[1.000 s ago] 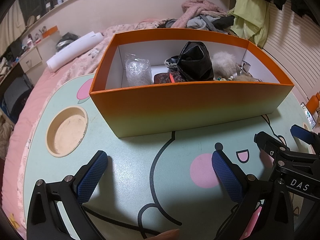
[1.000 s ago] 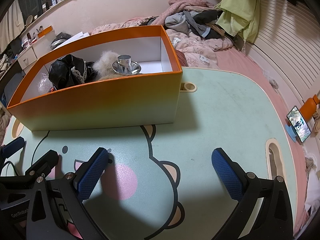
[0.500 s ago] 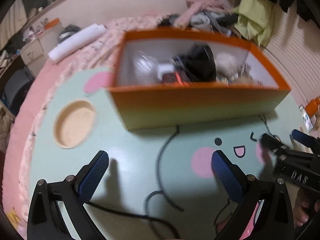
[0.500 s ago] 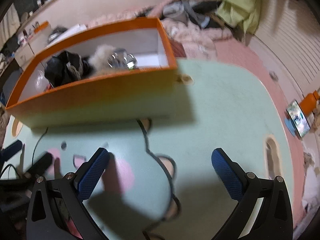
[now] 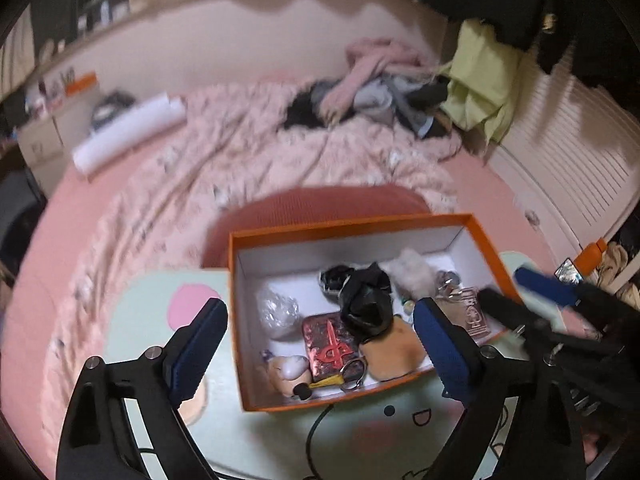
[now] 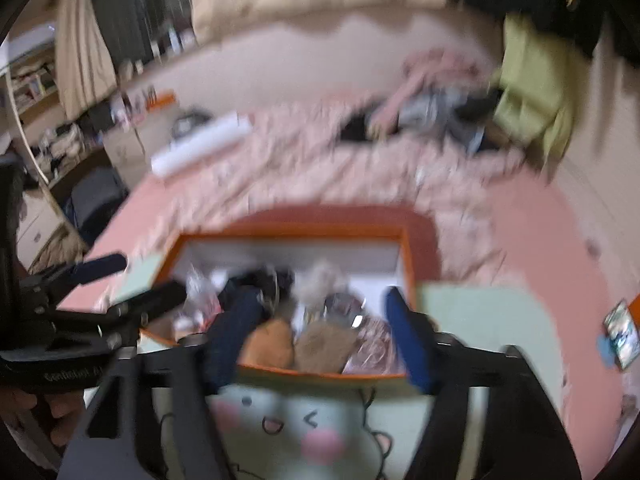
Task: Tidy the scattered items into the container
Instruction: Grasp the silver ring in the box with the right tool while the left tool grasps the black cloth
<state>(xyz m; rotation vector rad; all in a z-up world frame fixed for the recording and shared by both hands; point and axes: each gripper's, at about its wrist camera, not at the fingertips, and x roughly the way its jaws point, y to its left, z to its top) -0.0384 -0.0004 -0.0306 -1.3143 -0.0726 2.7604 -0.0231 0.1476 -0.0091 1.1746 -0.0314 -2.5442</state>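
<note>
The orange box (image 5: 404, 222) stands on the mint green table (image 5: 160, 292) and holds several small items: a black bag (image 5: 366, 300), a red card case (image 5: 326, 344), a clear plastic wad (image 5: 276, 310), a white fluffy ball (image 5: 412, 270) and a perfume bottle (image 5: 474, 314). My left gripper (image 5: 320, 344) is open and empty, raised above the box's front. My right gripper (image 6: 320, 336) is open and empty, also above the box (image 6: 296, 232); that view is blurred. Each gripper shows in the other's view, the right one at the right (image 5: 532, 296) and the left one at the left (image 6: 120, 284).
The table (image 6: 488, 320) has a cartoon face print. Behind it lies a pink bed (image 5: 248, 152) with a white paper roll (image 5: 128, 136) and a clothes pile (image 5: 380, 88). A phone (image 6: 622, 334) lies at the right.
Both grippers have risen from near the tabletop and now look down into the box from above. Both stay open and empty.
</note>
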